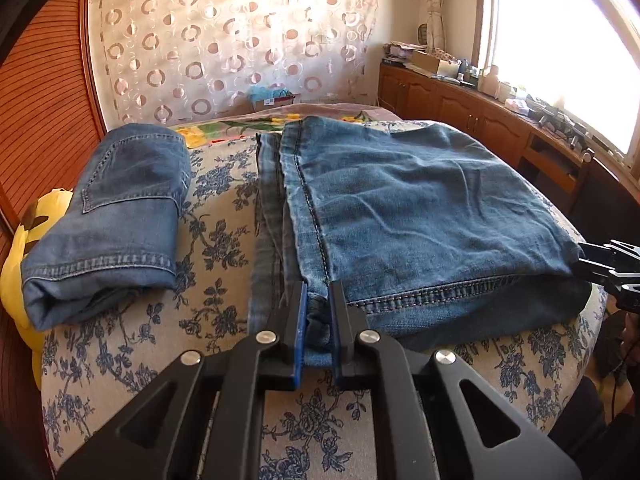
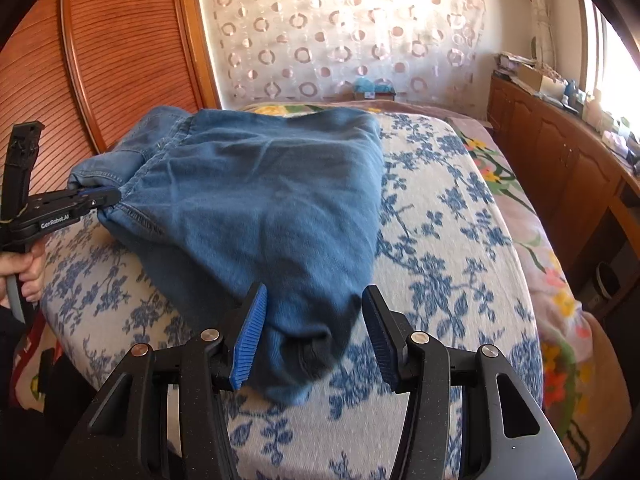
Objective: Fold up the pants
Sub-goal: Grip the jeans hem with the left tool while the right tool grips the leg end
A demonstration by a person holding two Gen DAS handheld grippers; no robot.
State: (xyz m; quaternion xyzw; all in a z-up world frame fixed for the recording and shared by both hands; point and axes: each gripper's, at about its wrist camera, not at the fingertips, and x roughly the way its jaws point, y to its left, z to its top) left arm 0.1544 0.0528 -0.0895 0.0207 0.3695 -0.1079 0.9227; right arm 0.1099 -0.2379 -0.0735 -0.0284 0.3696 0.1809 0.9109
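Observation:
A pair of blue jeans point(image 1: 420, 208) lies spread on the bed, its stitched hem toward me. My left gripper point(image 1: 319, 292) is shut on the near left corner of that hem, denim pinched between the blue pads. In the right wrist view the same jeans point(image 2: 260, 184) run away from me, and the left gripper point(image 2: 114, 198) bites their far left edge, held by a hand point(image 2: 28, 268). My right gripper point(image 2: 315, 292) stands open, with the jeans' near right corner lying between its fingers. It shows at the jeans' right corner point(image 1: 580, 258) in the left wrist view.
A second pair of jeans point(image 1: 108, 216) lies folded at the left of the blue-flowered bed cover point(image 1: 216, 208), beside a yellow plush toy point(image 1: 16, 264). A louvred wooden door point(image 2: 120, 40) stands left. Wooden cabinets point(image 1: 460, 108) with clutter line the right under the window.

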